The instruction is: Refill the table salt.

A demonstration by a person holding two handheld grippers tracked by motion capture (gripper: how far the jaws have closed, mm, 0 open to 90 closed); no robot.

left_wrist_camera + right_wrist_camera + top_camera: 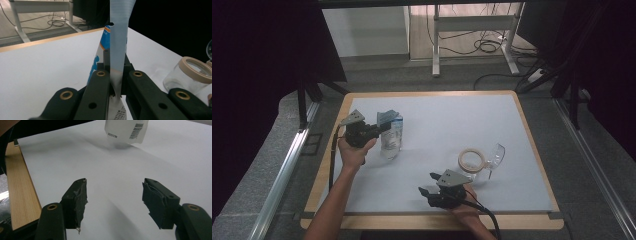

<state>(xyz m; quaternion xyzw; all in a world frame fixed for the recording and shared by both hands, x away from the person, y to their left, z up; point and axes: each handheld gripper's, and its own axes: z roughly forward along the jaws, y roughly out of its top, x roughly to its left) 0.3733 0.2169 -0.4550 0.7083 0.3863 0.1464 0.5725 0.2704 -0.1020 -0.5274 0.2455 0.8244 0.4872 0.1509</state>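
A white pouch with blue print (391,135) stands upright on the left part of the pale mat (447,120). My left gripper (379,131) is shut on its flat top strip, which rises between the jaws of the left gripper (116,75) as the pouch (119,37) in the left gripper view. My right gripper (427,183) hangs open near the front edge with nothing between its jaws. In the right gripper view the open right gripper (115,192) faces bare mat, with the pouch's barcoded bottom (126,130) farther off.
A clear glass jar with a beige rim (471,160) stands right of centre, also seen as the jar (190,75) in the left gripper view. A clear glass item (496,154) lies against it. The wooden table border (21,187) runs close beside the right gripper.
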